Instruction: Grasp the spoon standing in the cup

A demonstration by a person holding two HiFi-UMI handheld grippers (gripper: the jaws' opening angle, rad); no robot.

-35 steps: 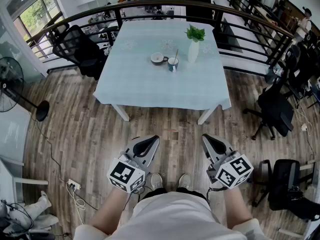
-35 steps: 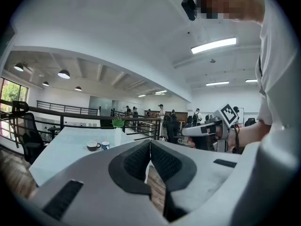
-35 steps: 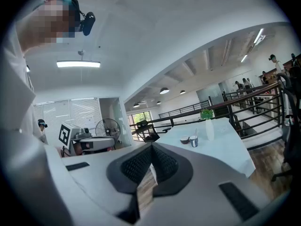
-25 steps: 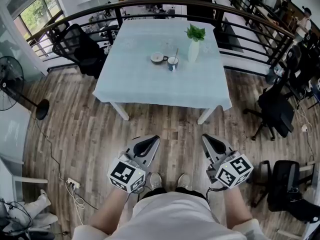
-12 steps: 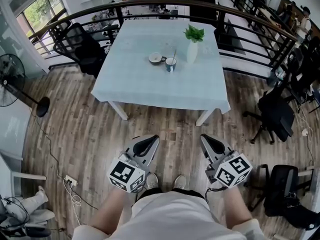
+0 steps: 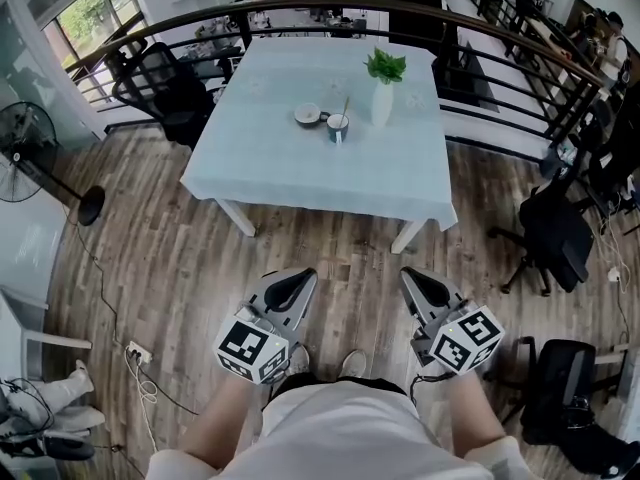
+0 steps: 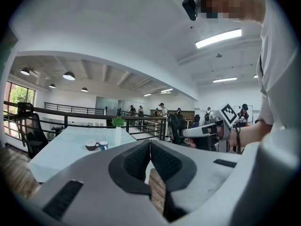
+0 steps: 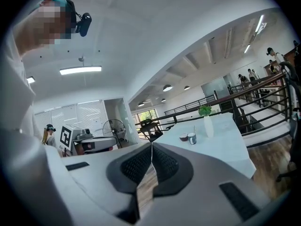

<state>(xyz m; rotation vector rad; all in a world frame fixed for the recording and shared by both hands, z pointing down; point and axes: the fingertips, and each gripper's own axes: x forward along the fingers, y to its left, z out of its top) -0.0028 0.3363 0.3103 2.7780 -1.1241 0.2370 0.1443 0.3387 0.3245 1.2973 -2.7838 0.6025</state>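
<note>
Nearest to me, the left tool and the right tool are held low in front of the body over the wooden floor. On each, the 2 jaws are pressed together with nothing between them. Both are well apart from the bench, so as I judge it the step in hand is the approach, not the grasp.

The cup stands in the far half of the bench, a little right of its middle. The spoon rises from it, its handle leaning slightly toward the far right corner. A low cup sits just beside it on the left, and a white vase with a green plant stands near it on the right.

To do this well, I would walk up to the near edge first, then part the jaws of 1 tool before reaching. The right tool looks the better choice, I think, since the handle tips that way. I would come in from above the cup, clear of the vase, and close on the bare upper handle gently, so the cup does not tip.
</note>
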